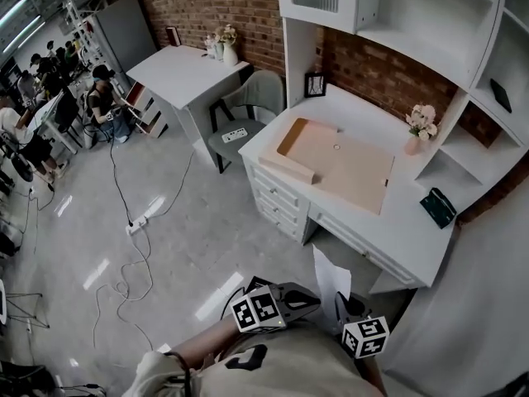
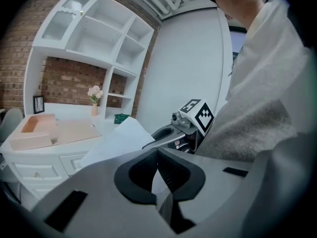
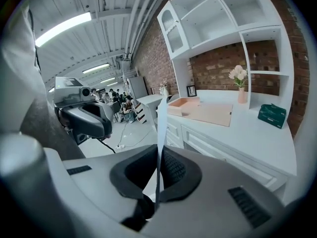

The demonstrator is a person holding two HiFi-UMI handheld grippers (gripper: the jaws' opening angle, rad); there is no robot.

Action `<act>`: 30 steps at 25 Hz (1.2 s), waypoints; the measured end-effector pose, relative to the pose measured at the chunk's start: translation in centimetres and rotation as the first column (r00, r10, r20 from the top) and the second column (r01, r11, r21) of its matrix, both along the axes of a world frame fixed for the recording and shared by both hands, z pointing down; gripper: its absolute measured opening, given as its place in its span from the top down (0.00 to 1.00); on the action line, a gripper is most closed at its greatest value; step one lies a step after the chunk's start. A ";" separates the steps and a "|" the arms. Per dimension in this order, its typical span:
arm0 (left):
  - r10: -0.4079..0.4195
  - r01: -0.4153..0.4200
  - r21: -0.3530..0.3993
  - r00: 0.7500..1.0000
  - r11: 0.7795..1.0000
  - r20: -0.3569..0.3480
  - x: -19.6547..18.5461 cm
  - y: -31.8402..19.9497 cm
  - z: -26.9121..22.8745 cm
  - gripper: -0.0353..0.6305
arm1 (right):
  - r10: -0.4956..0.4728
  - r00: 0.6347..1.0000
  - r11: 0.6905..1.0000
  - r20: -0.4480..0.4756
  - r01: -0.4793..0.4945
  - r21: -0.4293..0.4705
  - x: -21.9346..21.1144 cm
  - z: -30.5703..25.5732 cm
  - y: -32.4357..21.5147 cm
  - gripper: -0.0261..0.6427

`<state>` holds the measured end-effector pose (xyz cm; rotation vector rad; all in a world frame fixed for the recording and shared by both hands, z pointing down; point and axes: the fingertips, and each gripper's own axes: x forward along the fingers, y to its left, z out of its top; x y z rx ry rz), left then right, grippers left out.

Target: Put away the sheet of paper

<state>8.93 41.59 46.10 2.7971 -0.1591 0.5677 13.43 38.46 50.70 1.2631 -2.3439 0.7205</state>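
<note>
Right hand-held gripper (image 3: 158,155) clamps one sheet of paper (image 1: 329,278); left hand-held gripper (image 2: 157,155) is clenched empty.

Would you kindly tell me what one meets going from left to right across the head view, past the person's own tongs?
seated people → grey chair → picture frame → vase of flowers
</note>
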 end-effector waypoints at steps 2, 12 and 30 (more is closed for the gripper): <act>-0.011 0.011 -0.005 1.000 1.000 -0.011 -0.7 -1.1 -0.1 0.92 | -0.017 1.000 1.000 -0.018 0.017 0.008 -0.6 0.2 -1.3 0.92; -0.073 0.070 -0.069 0.996 0.995 -0.044 -3.6 -6.8 0.9 0.92 | -0.012 0.997 1.000 -0.074 0.010 -0.028 -3.1 -0.1 -5.8 0.92; -0.003 0.009 0.060 0.995 0.998 -0.096 -5.2 -13.5 -0.5 0.92 | 0.058 0.995 0.998 -0.087 -0.060 -0.030 -4.1 -0.2 -12.6 0.92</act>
